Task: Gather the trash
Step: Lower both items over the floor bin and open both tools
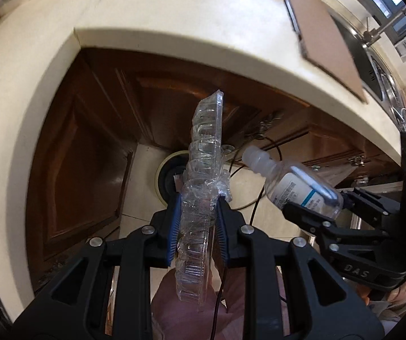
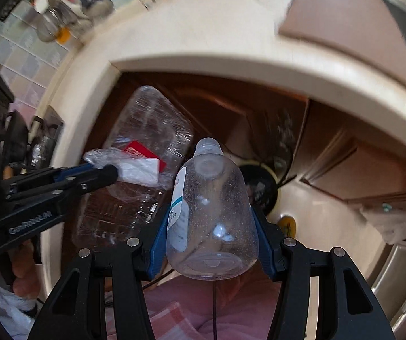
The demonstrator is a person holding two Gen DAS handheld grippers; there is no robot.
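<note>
The fingers of the left gripper are seen clenched nearly together on a clear plastic tray, which is held edge-on and upright between the blue pads, its crumpled film bunched just above the fingertips. In the right wrist view the same tray is shown flat-on at the left gripper, with a red and white label beside the grip point. The fingers of the right gripper are seen about half apart and grasping a clear plastic bottle by its lower body, cap end pointing away from the camera; a white and teal label is carried on its side. In the left wrist view the bottle is seen lying tilted in the right gripper, near the tray but apart from it. Both items are held in the air in front of the cream tabletop, above a pale tiled floor and before dark wooden cabinet doors. A brown board is seen lying on the tabletop beside a steel sink. A round dark-centred object stands on the floor beyond the tray.
</note>
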